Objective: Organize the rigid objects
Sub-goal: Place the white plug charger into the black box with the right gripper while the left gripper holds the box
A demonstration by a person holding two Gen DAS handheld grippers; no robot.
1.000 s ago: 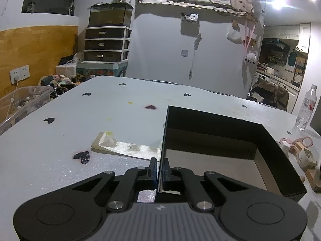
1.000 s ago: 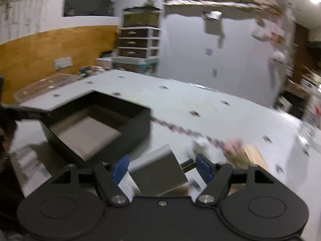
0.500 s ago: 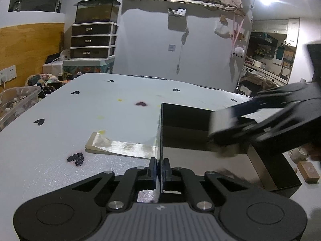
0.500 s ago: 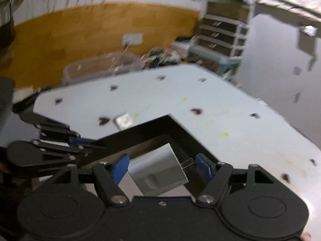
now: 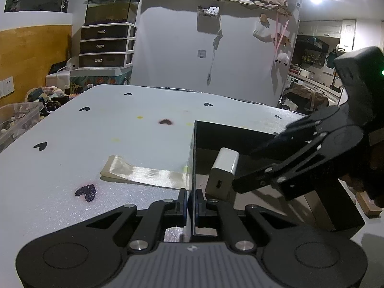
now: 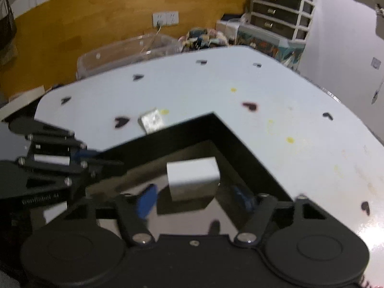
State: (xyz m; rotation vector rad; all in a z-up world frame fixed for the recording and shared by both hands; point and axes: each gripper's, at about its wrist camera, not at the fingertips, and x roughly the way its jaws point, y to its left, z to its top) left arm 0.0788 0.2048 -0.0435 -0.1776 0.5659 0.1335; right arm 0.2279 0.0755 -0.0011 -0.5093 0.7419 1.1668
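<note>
**Charger over the box, drop in progress**

Right gripper has the white charger block between its blue pads; jaws have just been closing in, pad contact is blurred, so I can't tell if it's gripped. Block hangs inside the black box, above the floor. Left gripper is clamped on the box's near wall. Box looks otherwise empty. A silvery packet lies on the desk at 9 o'clock of the box, a wooden piece at 3: probably most sorting remains.

Charger block inside box; tape strip left of box.
</note>
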